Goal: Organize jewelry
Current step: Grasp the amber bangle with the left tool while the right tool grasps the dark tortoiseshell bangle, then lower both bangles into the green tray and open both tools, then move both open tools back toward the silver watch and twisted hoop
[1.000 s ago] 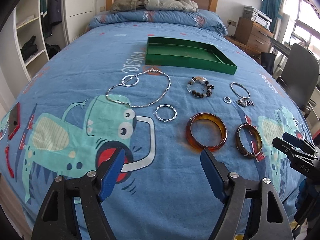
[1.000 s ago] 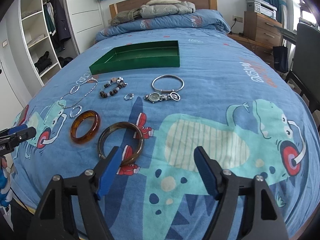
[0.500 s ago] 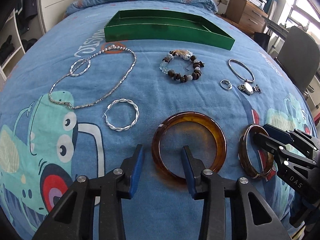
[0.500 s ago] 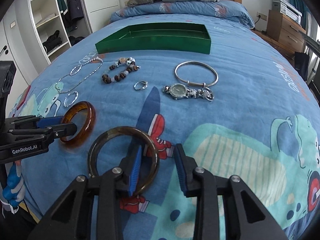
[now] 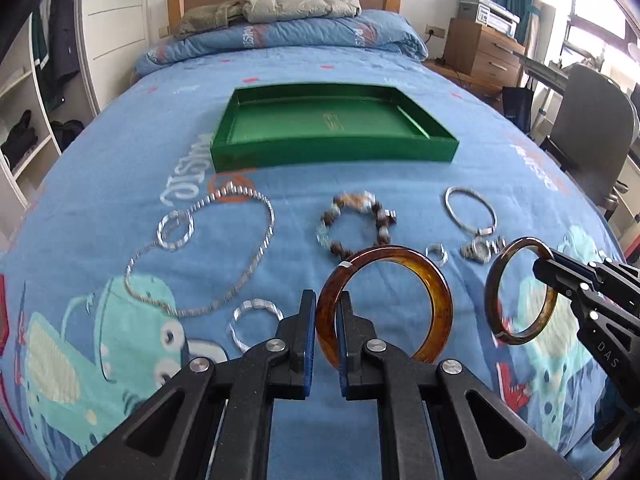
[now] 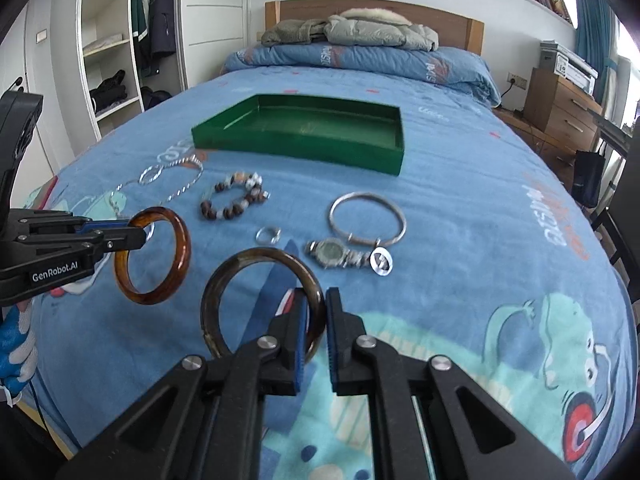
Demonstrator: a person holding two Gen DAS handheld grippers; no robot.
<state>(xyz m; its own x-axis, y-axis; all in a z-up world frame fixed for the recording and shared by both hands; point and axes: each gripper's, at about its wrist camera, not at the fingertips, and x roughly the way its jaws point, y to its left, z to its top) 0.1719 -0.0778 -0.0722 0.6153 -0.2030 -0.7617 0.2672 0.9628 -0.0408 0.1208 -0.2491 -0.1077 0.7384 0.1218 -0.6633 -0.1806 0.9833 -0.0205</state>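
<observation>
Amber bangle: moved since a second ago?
Yes. The amber bangle lay flat on the bedspread; now it stands tilted up off it, pinched in the closing left gripper, nearer the green tray.

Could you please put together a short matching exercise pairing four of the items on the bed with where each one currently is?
Items:
1. amber resin bangle
2. dark brown horn-like bangle
3. green shallow tray
4. silver wristwatch

Places:
A. lying on the blue bedspread beside a thin silver bangle
B. gripped by the right claw
C. standing empty beyond the jewelry
D. gripped by the left claw

Pairs: 1-D, 2-B, 3-C, 4-A
</observation>
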